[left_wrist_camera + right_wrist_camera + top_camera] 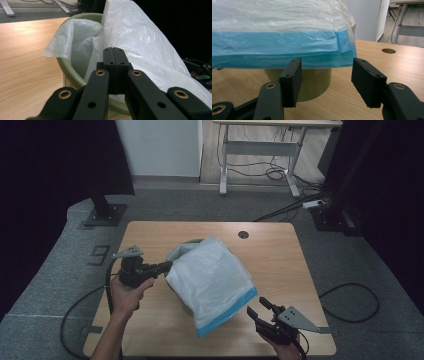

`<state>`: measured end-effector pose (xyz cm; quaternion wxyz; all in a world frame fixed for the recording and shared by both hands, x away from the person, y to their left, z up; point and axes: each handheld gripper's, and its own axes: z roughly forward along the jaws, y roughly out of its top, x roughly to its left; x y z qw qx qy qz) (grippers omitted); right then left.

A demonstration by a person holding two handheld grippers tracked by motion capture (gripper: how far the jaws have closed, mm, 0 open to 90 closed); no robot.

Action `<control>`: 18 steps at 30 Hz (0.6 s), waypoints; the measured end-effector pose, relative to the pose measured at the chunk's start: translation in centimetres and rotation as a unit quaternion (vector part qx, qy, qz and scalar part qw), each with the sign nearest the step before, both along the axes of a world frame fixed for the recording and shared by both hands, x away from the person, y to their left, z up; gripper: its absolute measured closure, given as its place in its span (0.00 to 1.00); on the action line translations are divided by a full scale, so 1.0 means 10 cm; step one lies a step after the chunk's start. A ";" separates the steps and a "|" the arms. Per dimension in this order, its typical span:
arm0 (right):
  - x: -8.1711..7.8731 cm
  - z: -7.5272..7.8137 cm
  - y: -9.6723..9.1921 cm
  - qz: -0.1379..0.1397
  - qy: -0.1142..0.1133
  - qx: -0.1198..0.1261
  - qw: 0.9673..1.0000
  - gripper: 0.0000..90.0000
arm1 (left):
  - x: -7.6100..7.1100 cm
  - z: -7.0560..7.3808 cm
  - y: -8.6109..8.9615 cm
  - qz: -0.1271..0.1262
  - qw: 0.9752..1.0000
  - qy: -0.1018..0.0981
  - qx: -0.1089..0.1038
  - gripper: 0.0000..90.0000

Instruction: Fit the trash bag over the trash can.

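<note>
**Inspector:** You are working at a light wooden table (150, 232) on grey carpet, dark curtains to both sides and a desk frame against the far wall. Report your left gripper (167, 266).

**Operator:** Jaws together.

**Inspector:** Confirmed. In the left gripper view the pads meet with no gap, right at the white bag (140, 37) where it drapes over the rim of the olive-green bin (72, 75). Whether film is pinched between them, I cannot tell. Your right gripper (257, 307)?

**Operator:** Jaws apart.

**Inspector:** Agreed. They stand wide with nothing between the pads. In the right gripper view the bag's blue band (277, 47) hangs just above and beyond them, not touching.

**Operator:** And the bag itself?

**Inspector:** Mid-table, laid over the bin (192, 241) and slanting down towards your right hand. The blue edge (230, 312) is its lowest part, near the table's front. The bin's body (312, 80) stands upright below the band. A round cable hole (243, 234) sits beyond it.
</note>
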<state>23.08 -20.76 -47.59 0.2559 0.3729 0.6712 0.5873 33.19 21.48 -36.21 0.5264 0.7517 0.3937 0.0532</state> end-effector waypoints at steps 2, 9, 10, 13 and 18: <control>0.02 -0.01 0.00 0.003 0.000 -0.001 1.000 0.45 | 0.01 0.00 0.01 0.001 1.000 0.001 0.000 0.99; 0.05 0.02 0.08 0.024 -0.009 -0.004 1.000 0.45 | 0.03 -0.01 0.03 0.002 1.000 0.004 -0.001 0.99; 0.07 0.02 0.09 0.025 -0.010 -0.005 1.000 0.44 | 0.03 -0.01 0.03 0.003 1.000 0.005 -0.002 0.99; 0.10 0.02 0.08 0.021 -0.009 -0.004 1.000 0.44 | 0.03 -0.02 0.05 0.004 1.000 0.006 -0.004 0.99; 0.14 -0.01 0.04 0.028 -0.005 0.002 1.000 0.44 | 0.04 -0.04 0.08 0.005 1.000 0.009 -0.006 0.99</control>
